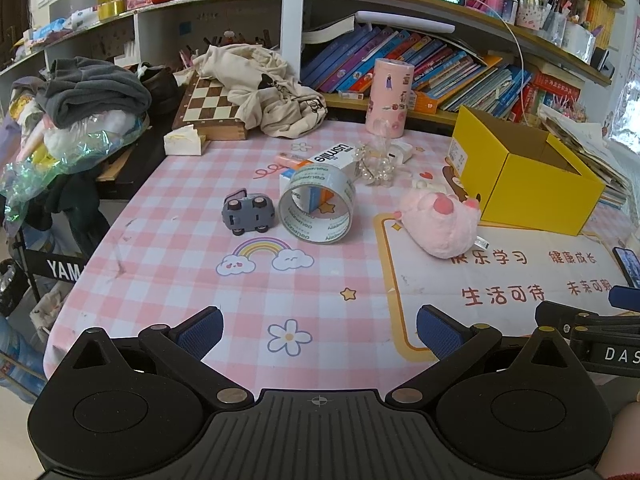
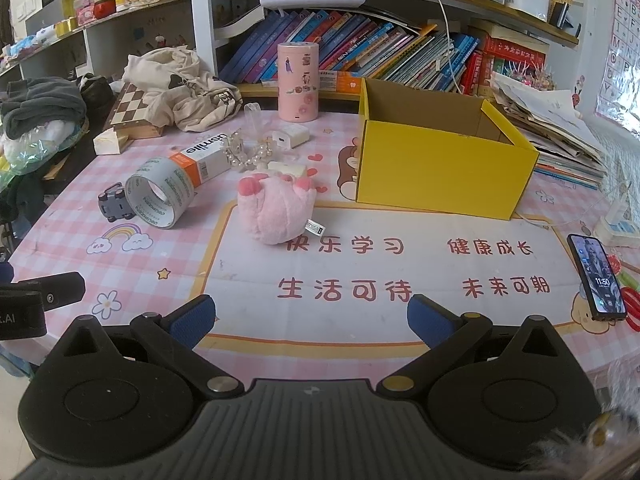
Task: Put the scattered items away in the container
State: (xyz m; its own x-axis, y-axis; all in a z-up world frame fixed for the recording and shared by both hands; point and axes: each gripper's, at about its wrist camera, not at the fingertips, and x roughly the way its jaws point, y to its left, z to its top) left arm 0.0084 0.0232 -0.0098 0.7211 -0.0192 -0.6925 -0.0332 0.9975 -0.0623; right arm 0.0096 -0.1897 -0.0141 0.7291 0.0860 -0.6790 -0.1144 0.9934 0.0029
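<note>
An open yellow box (image 1: 532,184) (image 2: 440,176) stands on the pink checked table, empty as far as I see. Scattered left of it lie a pink plush paw (image 1: 438,222) (image 2: 276,210), a clear tape roll (image 1: 318,210) (image 2: 160,196), a grey toy car (image 1: 248,216) (image 2: 114,204), a usmile carton (image 1: 320,166) (image 2: 200,162), a pearl hair tie (image 1: 376,168) (image 2: 248,156) and a white charger (image 1: 400,152) (image 2: 290,136). My left gripper (image 1: 320,334) is open near the table's front edge, well short of the tape. My right gripper (image 2: 310,322) is open over the printed mat.
A pink canister (image 1: 390,98) (image 2: 298,82) stands at the back before shelves of books. A chessboard (image 1: 208,106) under a beige cloth (image 1: 260,88) and a clothes pile (image 1: 80,96) crowd the back left. A phone (image 2: 598,276) lies at the right edge.
</note>
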